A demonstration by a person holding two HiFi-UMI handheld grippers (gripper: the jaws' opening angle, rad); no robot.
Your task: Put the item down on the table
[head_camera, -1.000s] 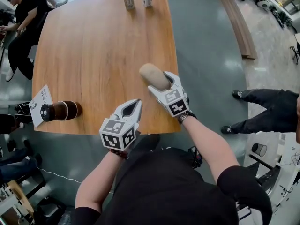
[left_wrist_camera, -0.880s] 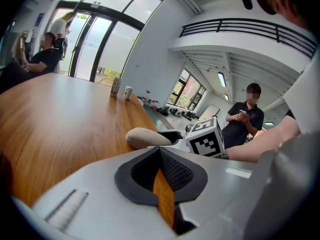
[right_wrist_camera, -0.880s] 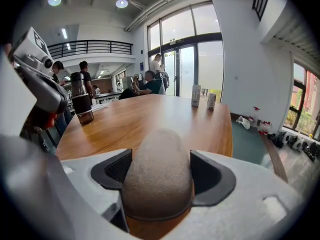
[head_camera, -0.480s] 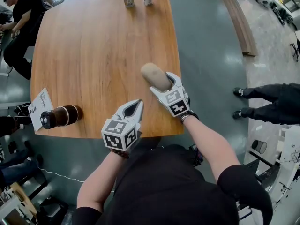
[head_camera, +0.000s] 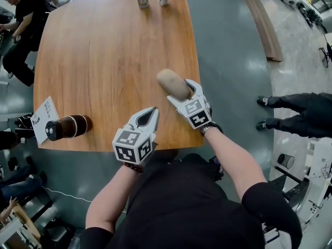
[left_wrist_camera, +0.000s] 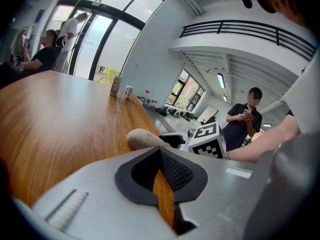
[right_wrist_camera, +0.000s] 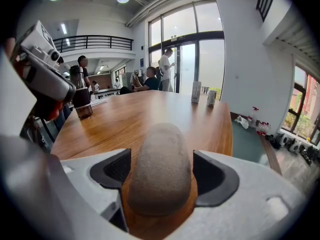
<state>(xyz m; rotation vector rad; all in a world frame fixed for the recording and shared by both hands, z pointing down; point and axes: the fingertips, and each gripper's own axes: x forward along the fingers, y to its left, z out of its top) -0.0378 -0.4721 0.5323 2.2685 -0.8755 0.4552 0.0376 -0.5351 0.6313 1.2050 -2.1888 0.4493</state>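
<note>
- A glass-fronted hall, with a long wooden bench (head_camera: 104, 61) filling the foreground.
- The right tool (head_camera: 180, 91) is clamped on a tan oblong item (head_camera: 172, 84), which juts forward from between its jaws, close to the bench's right edge.
- The left tool (head_camera: 150, 113) is closed and empty at the near edge.
- The risk: released this near the right edge, the rounded item could roll off onto the floor.

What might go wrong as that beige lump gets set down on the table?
1. The beige lump is rounded and held near the right edge of the table, so once released it may roll off onto the floor.
2. The right tongs pinch only one end, with most of it sticking out forward; it could tilt or slip out early.
</note>
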